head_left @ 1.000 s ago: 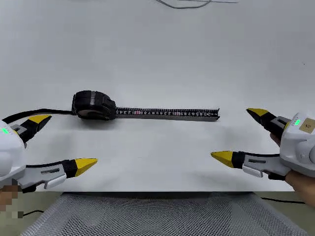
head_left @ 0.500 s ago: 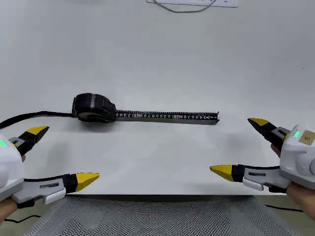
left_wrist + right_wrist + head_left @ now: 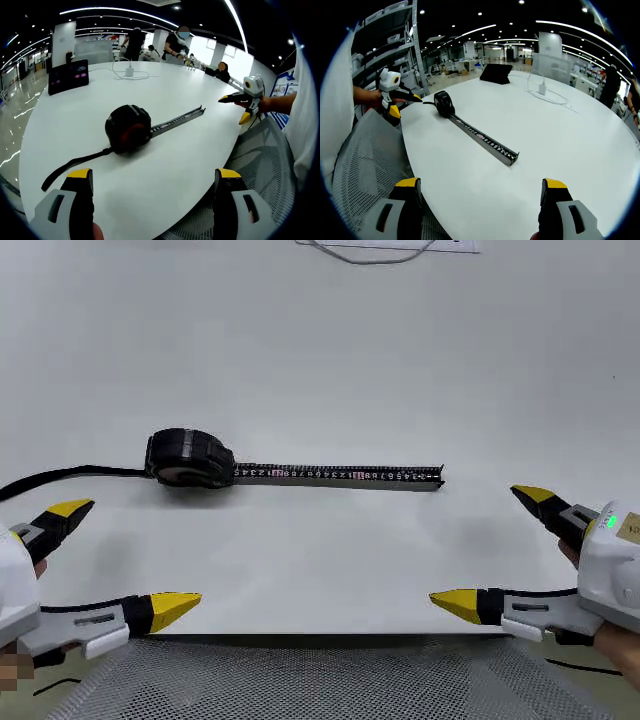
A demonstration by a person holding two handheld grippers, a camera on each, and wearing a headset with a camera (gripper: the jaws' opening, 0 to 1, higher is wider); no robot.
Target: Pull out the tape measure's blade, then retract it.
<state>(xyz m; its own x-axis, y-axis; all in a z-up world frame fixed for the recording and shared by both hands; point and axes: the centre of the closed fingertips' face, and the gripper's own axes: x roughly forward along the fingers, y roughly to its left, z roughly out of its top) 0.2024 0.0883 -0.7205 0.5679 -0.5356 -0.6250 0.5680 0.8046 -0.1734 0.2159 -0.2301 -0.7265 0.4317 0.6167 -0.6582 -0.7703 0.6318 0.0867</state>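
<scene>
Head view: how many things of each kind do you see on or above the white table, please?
Tape measure, blade pulled out: 1
Grippers, both open: 2, the left gripper and the right gripper
White cable at the far edge: 1
Total: 4

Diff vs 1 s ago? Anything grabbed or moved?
The left gripper and right gripper drew back slightly toward the near edge of the table, both open and empty. The tape measure stayed put, its blade still extended flat.
</scene>
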